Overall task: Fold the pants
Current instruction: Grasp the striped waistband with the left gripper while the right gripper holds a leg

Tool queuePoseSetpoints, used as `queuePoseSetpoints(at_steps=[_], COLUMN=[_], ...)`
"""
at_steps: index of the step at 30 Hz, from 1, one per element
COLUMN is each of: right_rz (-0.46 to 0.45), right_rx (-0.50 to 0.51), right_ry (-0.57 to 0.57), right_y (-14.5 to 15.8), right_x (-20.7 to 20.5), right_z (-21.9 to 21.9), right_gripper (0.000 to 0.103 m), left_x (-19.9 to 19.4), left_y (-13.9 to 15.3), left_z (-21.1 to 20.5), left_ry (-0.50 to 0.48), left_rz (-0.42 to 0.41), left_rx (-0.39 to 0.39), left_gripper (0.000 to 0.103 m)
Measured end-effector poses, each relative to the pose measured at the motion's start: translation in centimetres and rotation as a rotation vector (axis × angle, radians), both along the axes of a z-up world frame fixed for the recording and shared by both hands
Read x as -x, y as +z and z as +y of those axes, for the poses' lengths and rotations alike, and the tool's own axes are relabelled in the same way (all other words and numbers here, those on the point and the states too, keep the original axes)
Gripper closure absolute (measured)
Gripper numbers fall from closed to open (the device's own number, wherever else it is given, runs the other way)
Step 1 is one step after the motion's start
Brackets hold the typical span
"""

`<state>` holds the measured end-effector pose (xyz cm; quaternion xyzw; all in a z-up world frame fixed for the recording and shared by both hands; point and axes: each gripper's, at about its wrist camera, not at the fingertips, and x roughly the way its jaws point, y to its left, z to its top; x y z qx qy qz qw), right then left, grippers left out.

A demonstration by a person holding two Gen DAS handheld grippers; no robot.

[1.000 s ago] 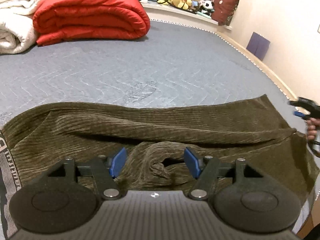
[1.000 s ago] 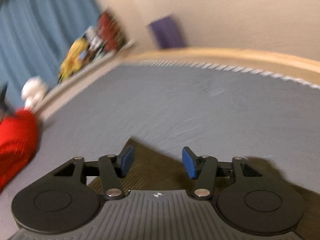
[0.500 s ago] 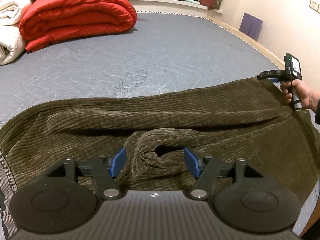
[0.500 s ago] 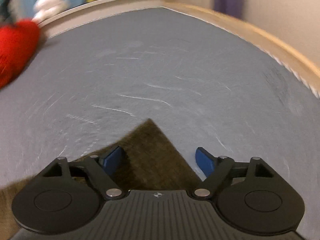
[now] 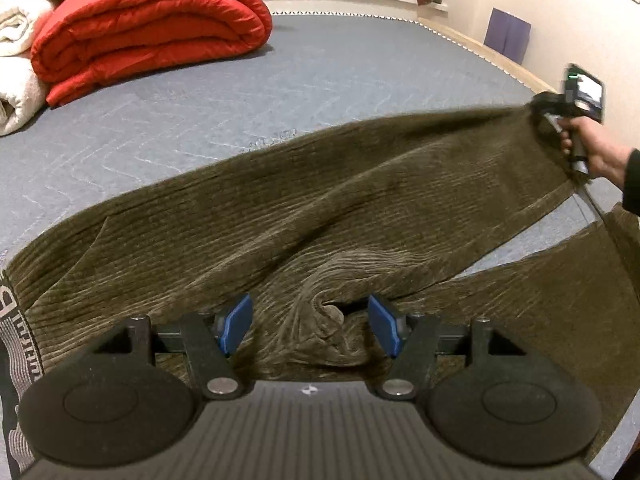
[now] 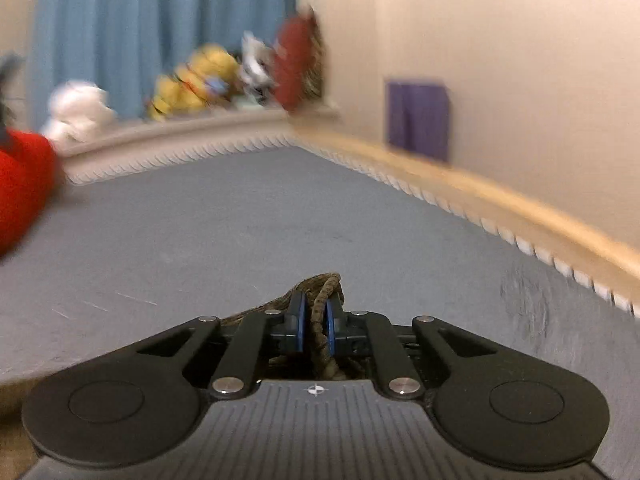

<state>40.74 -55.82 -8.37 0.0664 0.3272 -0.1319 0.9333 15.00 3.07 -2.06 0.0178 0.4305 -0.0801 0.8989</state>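
Olive-brown corduroy pants (image 5: 304,216) lie across the grey bed, waistband at the left. My left gripper (image 5: 310,324) is open, its blue pads either side of a bunched fold at the crotch. My right gripper (image 6: 315,320) is shut on the hem of a pant leg (image 6: 320,284) and holds it lifted above the mattress. In the left wrist view the right gripper (image 5: 560,120) shows at the far right, with the upper leg stretched up to it and the other leg (image 5: 560,292) flat below.
A folded red duvet (image 5: 148,28) and a white blanket (image 5: 16,80) lie at the back left of the grey mattress (image 5: 340,80). Plush toys (image 6: 200,80) sit on the ledge behind. The wall and the bed's wooden edge (image 6: 500,196) run along the right.
My right gripper has closed on the leg hem and lifted it, pulling the upper leg off the bed and apart from the lower one. My left gripper stays open over the crotch fold.
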Motion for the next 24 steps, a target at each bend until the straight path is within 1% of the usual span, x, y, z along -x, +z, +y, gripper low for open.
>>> queuePoseSetpoints(at_steps=[1, 2, 3, 4, 5, 6, 9, 11, 12, 13, 14, 15, 16, 17, 19, 21, 22, 24], right_rz=[0.045, 0.061, 0.049, 0.034, 0.022, 0.001, -0.041, -0.058, -0.061, -0.059, -0.05, -0.034, -0.013, 0.013, 0.067, 0.118, 0.137, 0.183], right_rx=[0.03, 0.072, 0.095, 0.097, 0.082, 0.063, 0.032, -0.008, -0.033, -0.06, -0.099, -0.135, -0.172, -0.214, -0.276, -0.291, -0.288, -0.309], right_ry=[-0.002, -0.009, -0.02, -0.038, -0.046, -0.045, -0.024, -0.005, 0.0, 0.002, 0.0, -0.001, -0.005, -0.01, -0.029, -0.054, -0.073, -0.13], right_y=[-0.8, -1.2, -1.0, -0.6, -0.2, 0.4, 2.6, 4.6, 5.5, 5.8, 6.3, 6.6, 6.9, 6.9, 6.6, 5.5, 5.0, 3.3], right_x=[-0.6, -0.7, -0.3, 0.3, 0.7, 1.2, 3.5, 5.9, 7.2, 7.8, 9.2, 10.5, 11.9, 13.2, 15.1, 17.0, 17.9, 19.0], right_z=[0.7, 1.5, 2.0, 2.3, 2.3, 2.2, 2.0, 1.9, 1.8, 1.7, 1.5, 1.3, 1.2, 1.0, 0.9, 1.4, 1.8, 2.1], right_gripper=[0.088, 0.081, 0.077, 0.073, 0.063, 0.055, 0.052, 0.05, 0.048, 0.047, 0.043, 0.04, 0.039, 0.039, 0.039, 0.039, 0.038, 0.038], left_x=[0.0, 0.0, 0.0, 0.1, 0.1, 0.0, -0.3, -0.7, -1.0, -1.4, -2.0, -2.4, -2.5, -2.2, -2.3, -1.8, -1.7, -1.4], left_y=[-0.1, 0.0, 0.0, 0.0, 0.1, 0.2, 0.6, 0.4, 0.0, -0.6, -1.8, -3.3, -4.7, -4.6, -3.4, -1.4, -0.5, 0.8], left_z=[-0.1, -0.1, 0.0, 0.2, 0.5, 1.1, 3.3, 5.2, 6.1, 6.8, 7.7, 8.1, 8.5, 8.6, 8.9, 9.7, 10.2, 11.7], left_ry=[-0.003, -0.004, -0.003, 0.002, 0.012, 0.026, 0.083, 0.128, 0.144, 0.156, 0.166, 0.167, 0.144, 0.117, 0.14, 0.155, 0.17, 0.237], left_rz=[-0.001, -0.003, -0.005, -0.007, -0.01, -0.015, -0.032, -0.026, -0.012, 0.015, 0.081, 0.16, 0.223, 0.195, 0.199, 0.117, 0.076, -0.009], left_rx=[-0.005, -0.011, -0.014, -0.013, -0.009, -0.002, 0.026, 0.056, 0.068, 0.071, 0.039, -0.012, -0.048, -0.049, -0.028, 0.054, 0.08, 0.093], left_gripper=[0.034, 0.034, 0.034, 0.034, 0.034, 0.034, 0.034, 0.034, 0.034, 0.034, 0.034, 0.036, 0.035, 0.035, 0.036, 0.035, 0.035, 0.033])
